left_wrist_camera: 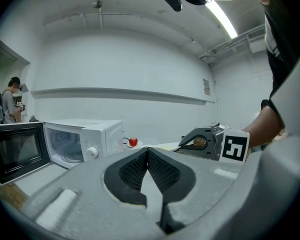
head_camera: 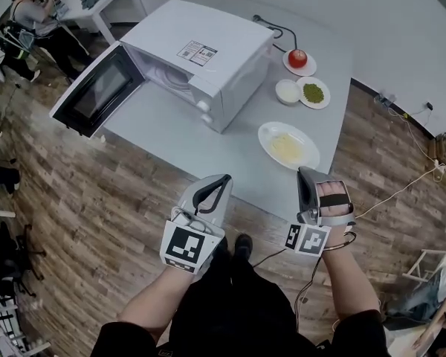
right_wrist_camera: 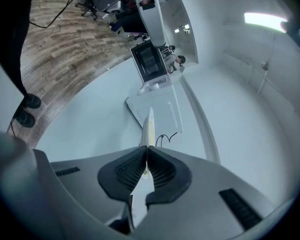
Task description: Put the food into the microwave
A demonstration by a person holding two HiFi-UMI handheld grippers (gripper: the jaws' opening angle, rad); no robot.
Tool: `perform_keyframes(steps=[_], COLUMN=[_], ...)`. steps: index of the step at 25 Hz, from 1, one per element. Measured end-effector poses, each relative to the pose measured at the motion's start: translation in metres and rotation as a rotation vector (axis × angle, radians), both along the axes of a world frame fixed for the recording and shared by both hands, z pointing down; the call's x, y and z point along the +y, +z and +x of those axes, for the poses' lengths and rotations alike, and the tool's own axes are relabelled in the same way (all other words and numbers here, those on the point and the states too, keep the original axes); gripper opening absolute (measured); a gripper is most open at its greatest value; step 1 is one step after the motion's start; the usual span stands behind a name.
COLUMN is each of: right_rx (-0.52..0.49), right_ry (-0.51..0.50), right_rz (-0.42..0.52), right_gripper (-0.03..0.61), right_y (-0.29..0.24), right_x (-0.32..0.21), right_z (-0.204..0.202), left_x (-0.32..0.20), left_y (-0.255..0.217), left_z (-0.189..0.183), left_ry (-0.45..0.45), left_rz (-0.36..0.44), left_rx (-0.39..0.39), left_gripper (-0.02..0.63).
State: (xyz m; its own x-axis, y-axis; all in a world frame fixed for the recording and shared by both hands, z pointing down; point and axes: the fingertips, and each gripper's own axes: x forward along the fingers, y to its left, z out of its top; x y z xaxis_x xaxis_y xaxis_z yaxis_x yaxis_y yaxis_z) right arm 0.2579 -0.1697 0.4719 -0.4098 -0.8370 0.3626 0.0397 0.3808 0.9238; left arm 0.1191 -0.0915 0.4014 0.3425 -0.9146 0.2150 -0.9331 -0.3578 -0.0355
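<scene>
I am pinching the plate [head_camera: 264, 135] by one rim in my right gripper [head_camera: 306, 171], left gripper [head_camera: 223, 178] clenched empty, so it is risking tilting and spilling its food [head_camera: 286, 149].

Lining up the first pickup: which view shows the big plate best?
Head view: it sees the plate whole from above, yellowish food included. The right gripper view shows only an edge-on sliver past its jaws; the left gripper view, a faint strip beyond its jaws.

Microwave door [head_camera: 95, 91] stands swung wide to the left; cavity [head_camera: 167, 73] mouth open. Bare tabletop [head_camera: 178, 140] in front. Plates [head_camera: 288, 146] crowd the right side.
</scene>
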Motion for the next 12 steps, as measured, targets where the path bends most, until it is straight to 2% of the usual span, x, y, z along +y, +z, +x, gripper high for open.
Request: perform_keyframes(steps=[6, 12], right_rx=[-0.024, -0.032], right_ry=[-0.074, -0.122], right_rz=[0.047, 0.075], right_gripper=[0.02, 0.02], right_y=[-0.037, -0.061], right_x=[0.022, 0.041], right_z=[-0.009, -0.033], left_x=[0.018, 0.037], left_y=[-0.027, -0.046], left_z=[-0.006, -0.041], left_ry=[-0.031, -0.061], left_rz=[0.021, 0.042], left_rx=[0.006, -0.014], left_gripper=[0.006, 0.006])
